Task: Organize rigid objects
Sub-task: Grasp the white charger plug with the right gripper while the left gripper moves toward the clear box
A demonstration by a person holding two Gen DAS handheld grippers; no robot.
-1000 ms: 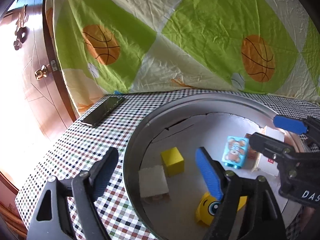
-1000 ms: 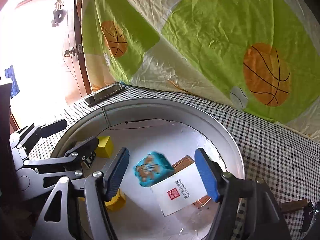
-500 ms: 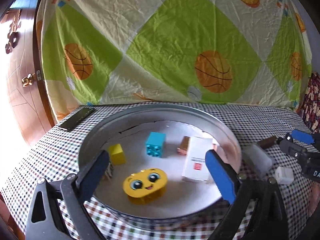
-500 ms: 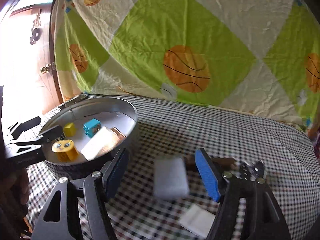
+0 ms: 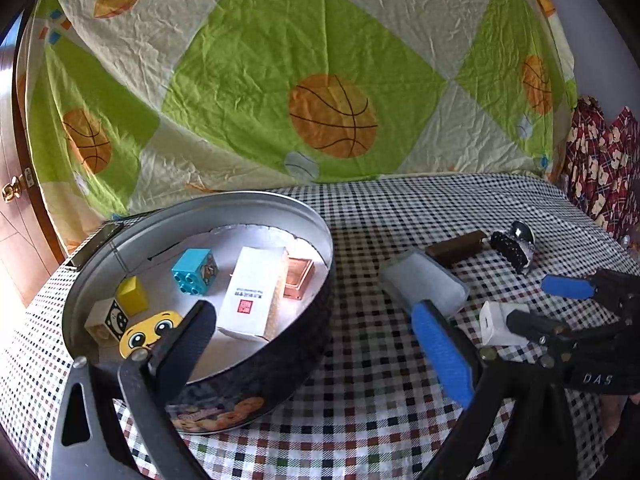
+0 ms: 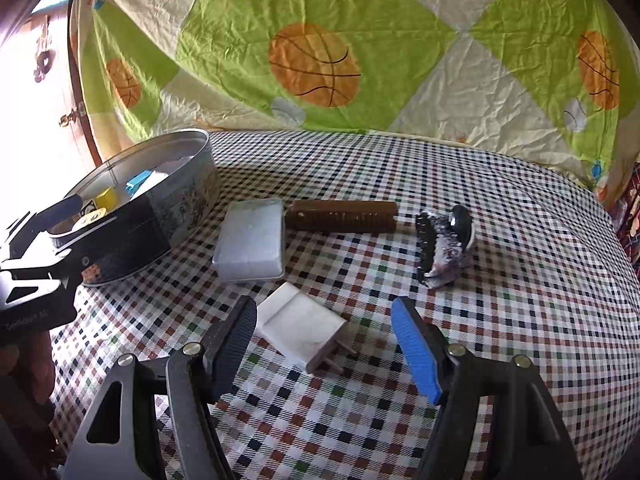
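Right claw (image 6: 324, 344): apart, empty, lower centre, straddling the charger (image 6: 300, 334) for pickup.
Left claw (image 5: 312, 356): apart, empty, at the tin (image 5: 280, 364) rim.
Tin: left, collecting sorted toys.

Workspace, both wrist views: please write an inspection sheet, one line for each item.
Surface: checkered tablecloth.
Job's things: round tin holds toy blocks, white box. Outside it: white charger plug, translucent case, brown comb, hair claw clip.
Clutter: phone behind tin.
Grippers: left gripper open, empty; right gripper open around plug.
Cables: nothing seen.
Surroundings: basketball-print sheet, wooden door.
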